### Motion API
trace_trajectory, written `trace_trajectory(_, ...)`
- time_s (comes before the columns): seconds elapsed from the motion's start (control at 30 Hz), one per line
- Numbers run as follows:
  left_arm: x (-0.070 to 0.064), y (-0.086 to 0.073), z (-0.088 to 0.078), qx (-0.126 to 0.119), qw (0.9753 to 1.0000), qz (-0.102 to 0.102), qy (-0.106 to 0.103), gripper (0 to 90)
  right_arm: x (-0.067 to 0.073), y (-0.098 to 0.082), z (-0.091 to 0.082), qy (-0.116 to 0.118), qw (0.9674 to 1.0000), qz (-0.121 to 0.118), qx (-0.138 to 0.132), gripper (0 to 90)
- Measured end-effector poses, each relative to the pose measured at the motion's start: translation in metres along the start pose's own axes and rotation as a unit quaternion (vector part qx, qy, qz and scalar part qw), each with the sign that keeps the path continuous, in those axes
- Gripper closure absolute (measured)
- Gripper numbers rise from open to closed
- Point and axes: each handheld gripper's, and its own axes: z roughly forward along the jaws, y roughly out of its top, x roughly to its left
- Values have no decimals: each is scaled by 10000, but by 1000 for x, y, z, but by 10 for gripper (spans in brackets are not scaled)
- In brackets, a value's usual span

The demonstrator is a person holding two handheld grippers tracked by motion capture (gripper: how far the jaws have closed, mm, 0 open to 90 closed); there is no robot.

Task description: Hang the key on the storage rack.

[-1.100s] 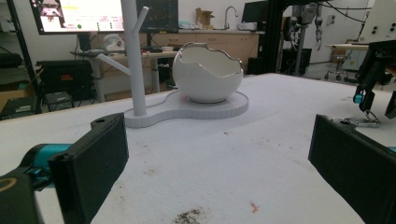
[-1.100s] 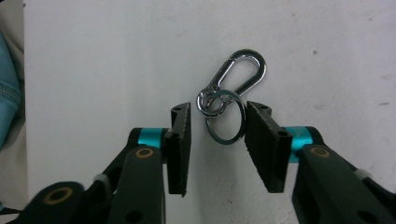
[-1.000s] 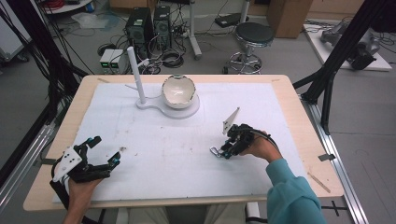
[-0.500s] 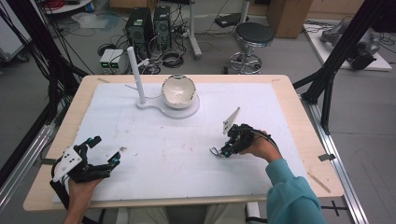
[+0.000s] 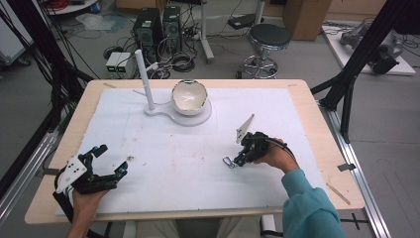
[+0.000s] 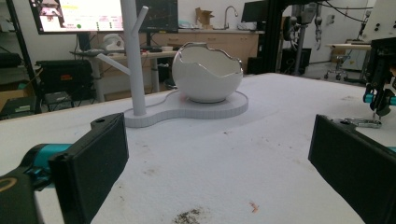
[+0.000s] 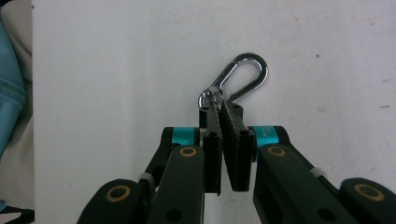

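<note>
A silver snap hook (image 7: pixel 245 74) lies on the white mat, its swivel end pinched between the pads of my right gripper (image 7: pixel 219 112). That gripper's jaws have just been closing and now stand shut on the hook. From the high view, the right gripper (image 5: pixel 237 159) sits right of centre, pointing left, with the snap hook (image 5: pixel 228 161) at its tips. My left gripper (image 5: pixel 113 159) rests at the front left, jaws wide open with nothing between them. The left gripper view looks between its own open jaws (image 6: pixel 219 172) across the mat to the snap hook (image 6: pixel 366 122) and right gripper (image 6: pixel 380 100).
A white stand (image 5: pixel 198 118) at the back of the mat carries a tall branched post (image 5: pixel 144 79) and an eggshell-shaped bowl (image 5: pixel 188 95). The same bowl (image 6: pixel 208 72) and post (image 6: pixel 133 56) appear ahead of the left gripper. Wooden table edge (image 5: pixel 317 114) borders the mat.
The right gripper's jaws have drawn together onto the snap hook. Both hands have stayed where they were.
</note>
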Motion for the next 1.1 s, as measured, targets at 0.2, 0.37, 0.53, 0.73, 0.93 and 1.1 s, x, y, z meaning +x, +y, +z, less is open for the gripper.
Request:
trace_trajectory(0.2, 0, 0, 0, 7, 10000, -5, 1, 54, 2, 0, -1, -229, 9996, 158, -1, 885)
trace_trajectory(0.37, 1, 0, 0, 7, 10000, -41, 15, 54, 3, 0, -1, -237, 9989, 383, -133, 886)
trace_trajectory(0.53, 1, 1, 1, 52, 10000, -38, 47, 54, 4, 2, -4, -264, 9984, 275, -408, 887)
trace_trajectory(0.73, 0, 4, 4, 143, 9999, 1, -17, 54, 8, 5, -15, -301, 9949, 282, -919, 887)
trace_trajectory(0.93, 3, 19, 5, 182, 9997, -46, -159, 54, 10, 11, -25, -285, 9876, 189, -1529, 888)
trace_trajectory(1.1, 12, 41, 9, 374, 9985, 59, -388, 54, 15, 20, -37, -241, 9776, 4, -2091, 888)
